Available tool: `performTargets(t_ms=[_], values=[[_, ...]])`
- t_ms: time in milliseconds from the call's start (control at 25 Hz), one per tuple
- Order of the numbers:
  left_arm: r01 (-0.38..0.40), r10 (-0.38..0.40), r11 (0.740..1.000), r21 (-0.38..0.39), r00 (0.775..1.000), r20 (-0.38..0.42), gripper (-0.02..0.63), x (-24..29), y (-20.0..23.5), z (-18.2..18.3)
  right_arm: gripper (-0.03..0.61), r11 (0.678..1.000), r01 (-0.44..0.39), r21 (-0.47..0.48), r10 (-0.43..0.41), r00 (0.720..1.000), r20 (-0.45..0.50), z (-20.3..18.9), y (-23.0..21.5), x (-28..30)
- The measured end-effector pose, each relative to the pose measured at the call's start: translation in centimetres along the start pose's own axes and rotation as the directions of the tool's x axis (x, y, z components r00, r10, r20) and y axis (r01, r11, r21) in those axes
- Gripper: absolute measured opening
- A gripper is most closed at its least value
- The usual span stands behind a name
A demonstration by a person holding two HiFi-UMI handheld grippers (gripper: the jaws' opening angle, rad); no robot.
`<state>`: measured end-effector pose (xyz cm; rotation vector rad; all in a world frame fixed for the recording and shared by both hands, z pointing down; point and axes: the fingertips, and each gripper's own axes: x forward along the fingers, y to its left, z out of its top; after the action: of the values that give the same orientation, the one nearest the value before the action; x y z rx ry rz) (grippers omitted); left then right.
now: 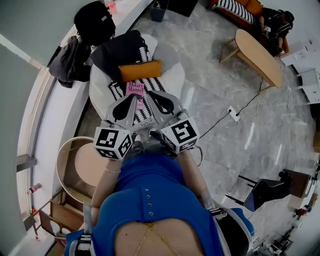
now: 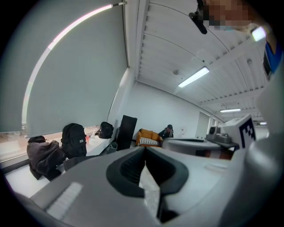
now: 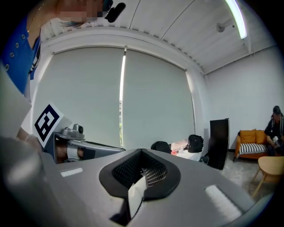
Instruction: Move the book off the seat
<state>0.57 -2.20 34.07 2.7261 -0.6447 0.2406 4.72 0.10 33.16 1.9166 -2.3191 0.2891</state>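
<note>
On the front half of the seat [image 1: 176, 75], the pink book [image 1: 134, 88] lies flat on a striped cloth [image 1: 156, 84], just in front of an orange pillow [image 1: 139, 70]. The left gripper [image 1: 133, 98] and right gripper [image 1: 149, 95] are both closed and empty. The book looks like a light, stiff paperback, likely slick, so pinch a free edge or corner.

Black backpack [image 1: 94, 21] and dark jacket [image 1: 67, 61] on window ledge [image 1: 131, 15]; oval wooden table [image 1: 257, 55] across the marble floor [image 1: 210, 60]
</note>
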Motion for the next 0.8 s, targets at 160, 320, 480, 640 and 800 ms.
performTargets(t_ms=[160,320,480,640,800], values=[[-0.031,0.031,0.999,-0.016,0.999,0.008,0.002,1.0,0.2,0.3,0.002,0.999,-0.036,-0.002,0.036,0.999,0.001,0.4,-1.1,0.7],[-0.054,0.054,0.998,-0.016,0.998,0.015,0.002,1.6,-0.1,0.4,0.002,0.999,-0.035,0.004,0.035,0.999,0.003,0.3,-2.5,0.4],[-0.067,0.067,0.998,-0.019,0.998,0.018,0.002,2.1,-0.4,0.4,0.002,0.999,-0.03,0.016,0.03,1.0,0.008,0.2,-3.5,-0.1],[-0.074,0.075,0.997,-0.029,0.997,0.017,0.003,2.5,-0.5,0.2,0.002,0.999,-0.039,0.01,0.039,0.999,-0.002,-0.1,-3.9,-0.1],[-0.078,0.078,0.997,-0.021,0.997,0.003,0.002,2.5,-0.9,-0.2,0.002,0.999,-0.053,0.007,0.054,0.999,-0.009,-0.3,-3.8,0.0]])
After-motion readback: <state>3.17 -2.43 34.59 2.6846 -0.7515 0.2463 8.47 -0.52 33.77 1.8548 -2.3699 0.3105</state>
